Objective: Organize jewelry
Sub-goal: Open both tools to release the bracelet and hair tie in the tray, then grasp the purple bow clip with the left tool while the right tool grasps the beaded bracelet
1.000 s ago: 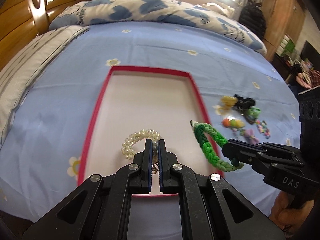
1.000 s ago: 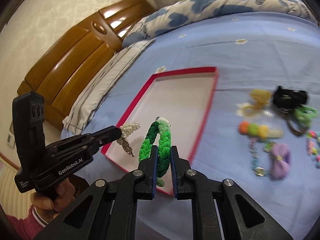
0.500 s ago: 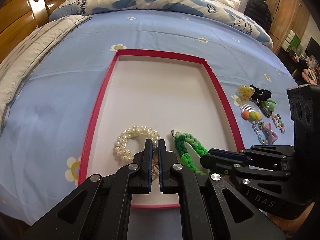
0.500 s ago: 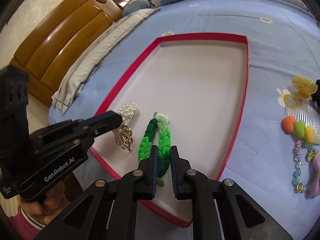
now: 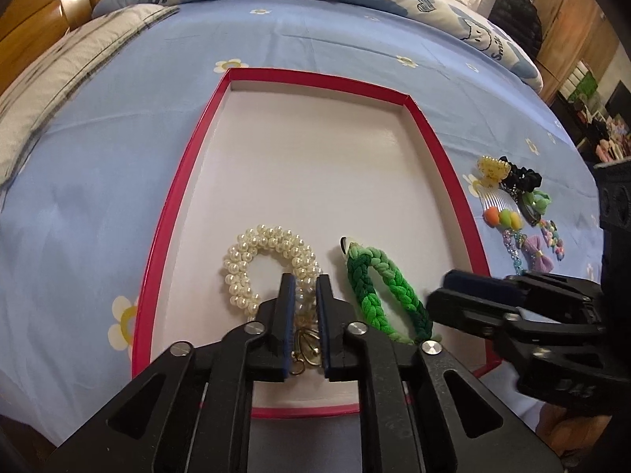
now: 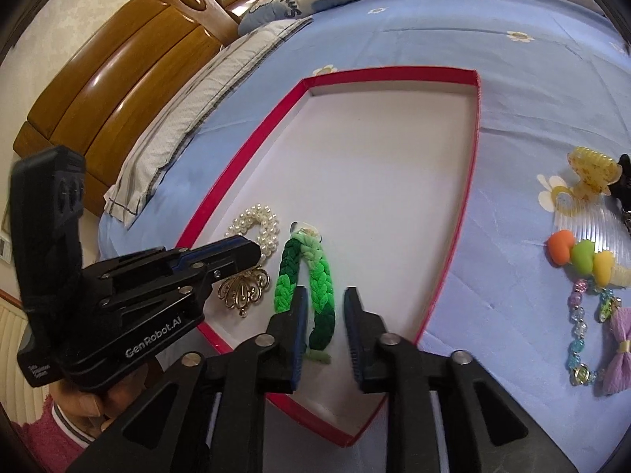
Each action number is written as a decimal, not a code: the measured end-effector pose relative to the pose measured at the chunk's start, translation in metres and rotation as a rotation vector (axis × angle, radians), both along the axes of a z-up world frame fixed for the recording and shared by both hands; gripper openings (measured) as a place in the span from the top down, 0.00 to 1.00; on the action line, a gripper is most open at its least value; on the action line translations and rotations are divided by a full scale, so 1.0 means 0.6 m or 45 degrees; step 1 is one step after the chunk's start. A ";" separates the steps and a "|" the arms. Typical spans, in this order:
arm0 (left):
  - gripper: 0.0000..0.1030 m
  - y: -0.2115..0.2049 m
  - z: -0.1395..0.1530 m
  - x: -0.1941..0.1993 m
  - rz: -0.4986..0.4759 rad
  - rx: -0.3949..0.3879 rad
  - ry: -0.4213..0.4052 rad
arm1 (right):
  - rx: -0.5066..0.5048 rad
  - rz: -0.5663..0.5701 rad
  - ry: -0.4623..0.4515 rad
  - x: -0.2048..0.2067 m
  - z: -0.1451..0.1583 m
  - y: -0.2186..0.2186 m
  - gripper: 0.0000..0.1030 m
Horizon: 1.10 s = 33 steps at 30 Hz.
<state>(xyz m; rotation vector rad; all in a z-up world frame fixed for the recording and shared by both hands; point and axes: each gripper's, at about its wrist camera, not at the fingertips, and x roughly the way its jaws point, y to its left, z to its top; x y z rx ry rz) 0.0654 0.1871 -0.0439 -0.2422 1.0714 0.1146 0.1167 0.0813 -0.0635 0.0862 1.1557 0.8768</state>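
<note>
since half a second ago the right gripper point(image 6: 324, 305) has let go of the braid point(image 6: 305, 276): its jaws now stand spread, one on each side of the braid's near end, no longer pinching it. the left gripper point(image 5: 301, 297) has loosened too, with a narrow gap between its jaws where they were nearly pressed together; the pearl bracelet point(image 5: 268, 260) and its gold charm point(image 6: 244, 289) lie in that gap, and whether the pads touch the pearls cannot be told.

both pieces rest on the white floor of the red tray point(image 5: 185, 181), in its near part, side by side, pearls left, braid right. the braid is a folded loop of green plait, its long axis running roughly along the tray's length, the pale tip pointing toward the far wall, the loose tail toward the grippers. the pearl ring lies flat, charm at its near side.

on the bed point(image 5: 118, 118) right of the tray sit a yellow claw clip point(image 6: 589, 173), a comb point(image 6: 591, 220) with coloured balls, a bead string point(image 6: 581, 327) and a purple bow point(image 6: 623, 351).
</note>
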 end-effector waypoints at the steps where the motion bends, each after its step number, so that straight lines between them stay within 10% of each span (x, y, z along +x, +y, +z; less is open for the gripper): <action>1: 0.86 0.001 0.002 -0.002 0.005 0.002 -0.001 | 0.015 -0.011 -0.003 -0.001 0.005 -0.007 0.66; 13: 0.63 -0.024 0.067 -0.033 0.004 -0.044 -0.091 | 0.107 -0.202 -0.054 -0.015 0.055 -0.140 0.61; 33: 0.63 -0.182 0.078 0.001 -0.206 -0.146 -0.078 | 0.021 -0.587 -0.071 -0.016 0.035 -0.378 0.60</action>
